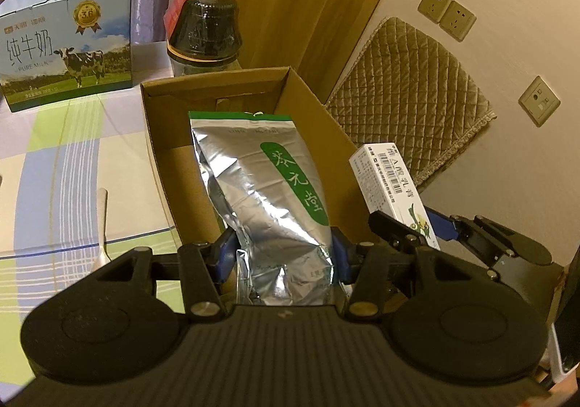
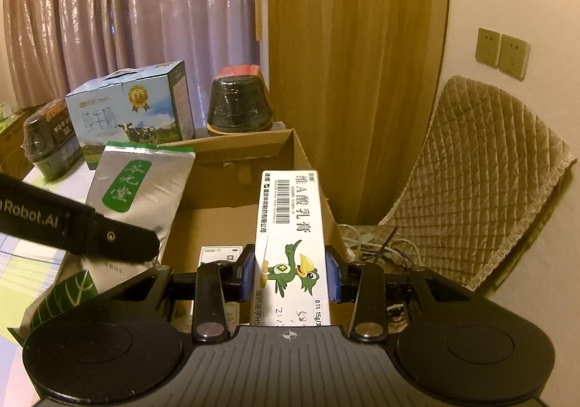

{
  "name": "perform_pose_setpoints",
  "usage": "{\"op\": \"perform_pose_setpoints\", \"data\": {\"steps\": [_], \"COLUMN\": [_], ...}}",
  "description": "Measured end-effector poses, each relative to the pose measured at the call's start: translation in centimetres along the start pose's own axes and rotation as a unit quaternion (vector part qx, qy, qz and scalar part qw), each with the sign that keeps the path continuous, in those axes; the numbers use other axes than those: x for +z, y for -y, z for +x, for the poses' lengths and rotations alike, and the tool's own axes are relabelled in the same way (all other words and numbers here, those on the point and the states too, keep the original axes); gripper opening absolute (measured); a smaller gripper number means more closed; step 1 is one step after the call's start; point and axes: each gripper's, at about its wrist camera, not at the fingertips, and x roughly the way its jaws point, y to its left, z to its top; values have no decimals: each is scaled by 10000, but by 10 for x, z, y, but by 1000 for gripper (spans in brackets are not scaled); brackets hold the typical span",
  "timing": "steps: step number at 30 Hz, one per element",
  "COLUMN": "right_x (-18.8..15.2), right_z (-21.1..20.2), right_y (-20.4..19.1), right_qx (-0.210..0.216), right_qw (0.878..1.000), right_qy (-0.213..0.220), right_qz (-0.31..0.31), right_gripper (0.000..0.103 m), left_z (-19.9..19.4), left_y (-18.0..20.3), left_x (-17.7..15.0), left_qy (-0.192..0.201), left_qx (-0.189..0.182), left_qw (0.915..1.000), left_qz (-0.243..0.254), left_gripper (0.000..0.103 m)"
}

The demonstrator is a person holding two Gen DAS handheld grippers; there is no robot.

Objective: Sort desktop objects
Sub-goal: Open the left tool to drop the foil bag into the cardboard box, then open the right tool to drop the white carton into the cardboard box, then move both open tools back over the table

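Left wrist view: My left gripper (image 1: 282,254) is clamped on a silver foil pouch (image 1: 264,196) with a green label, blue pads pressing both sides of its lower part. The pouch hangs over the open cardboard box (image 1: 308,106) on the checked tablecloth (image 1: 72,160).
Beyond it: a milk carton (image 1: 69,40) and a dark-lidded jar (image 1: 203,33) stand behind the box.
Right wrist view: My right gripper (image 2: 290,274) is clamped on a white ointment box (image 2: 290,222) printed with a green bird, held near the same cardboard box's right wall.
Inside the box: a small white packet (image 2: 219,254) lies on the floor.
Doing it well: I judge both items are about to be dropped in. I would lower the pouch first, keep the two grippers apart, and release only once each item rests inside, clear of the wall.
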Motion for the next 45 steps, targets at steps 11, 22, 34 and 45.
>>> {"op": "perform_pose_setpoints", "data": {"steps": [11,22,34,45], "right_x": [0,-3,8,-19], "right_z": [8,13,13,-17], "right_y": [6,0,-9,-8], "right_qx": [-54,41,311,326], "right_qw": [10000,9999,9990,9978], "right_qy": [-57,-125,66,-27], "right_qz": [36,61,309,576], "right_gripper": [36,36,73,75], "left_z": [5,-18,-41,-67], "left_y": [-2,-18,-42,-72], "left_x": [1,-10,-28,-70], "left_qy": [156,368,471,448], "left_qx": [-37,69,198,347], "left_qw": [9998,9992,9983,9976], "left_qz": [-145,-139,-262,-404], "left_gripper": [49,51,61,67]}}
